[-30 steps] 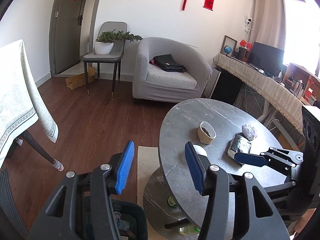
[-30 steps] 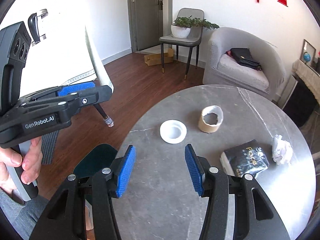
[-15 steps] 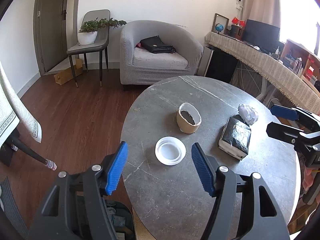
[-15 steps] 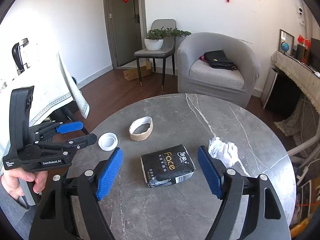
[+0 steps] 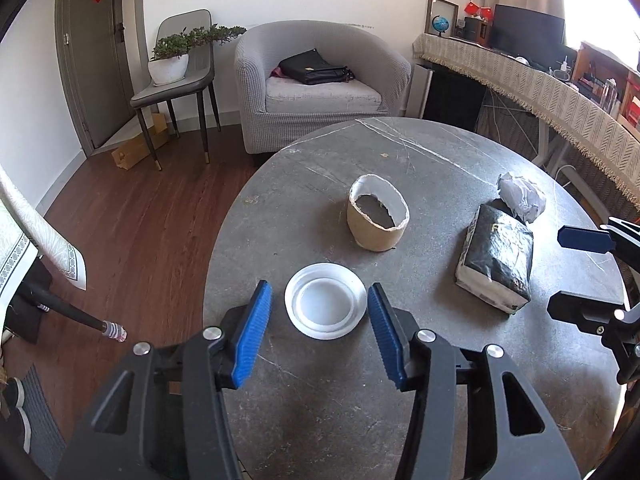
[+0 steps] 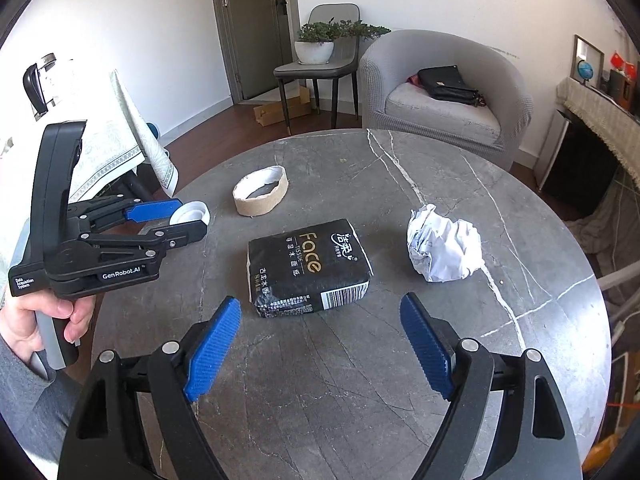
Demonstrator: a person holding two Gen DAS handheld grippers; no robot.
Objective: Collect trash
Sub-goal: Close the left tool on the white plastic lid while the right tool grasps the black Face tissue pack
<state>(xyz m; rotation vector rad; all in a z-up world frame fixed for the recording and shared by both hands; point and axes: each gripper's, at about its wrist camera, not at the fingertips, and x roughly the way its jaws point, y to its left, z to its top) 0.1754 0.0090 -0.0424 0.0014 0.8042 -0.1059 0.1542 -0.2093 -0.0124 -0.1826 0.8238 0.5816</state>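
Note:
A white plastic lid (image 5: 325,306) lies near the left edge of the round grey marble table (image 5: 320,400). My left gripper (image 5: 318,285) straddles it; the jaws are closing, and the blue pads stand clear of its rim. Past it stands a cardboard tape core (image 5: 376,216). My right gripper (image 6: 320,299) hovers low before a black tissue pack (image 6: 308,266), its jaws opening with nothing between them. A crumpled white paper ball (image 6: 442,246) sits to the right of the pack. In the right wrist view a hand holds the left gripper (image 6: 192,218) at the lid (image 6: 192,210).
A grey armchair (image 5: 320,92) with a black bag stands behind the table. A chair (image 5: 176,88) bearing a potted plant is to its left, with a cardboard box on the floor below. A cloth-covered table (image 6: 100,152) stands left, and a draped sideboard (image 5: 540,92) right.
My left gripper came from beside the table's edge to over the lid, first widening, then narrowing. My right gripper swung right from the lid to the tissue pack and its jaws spread wider.

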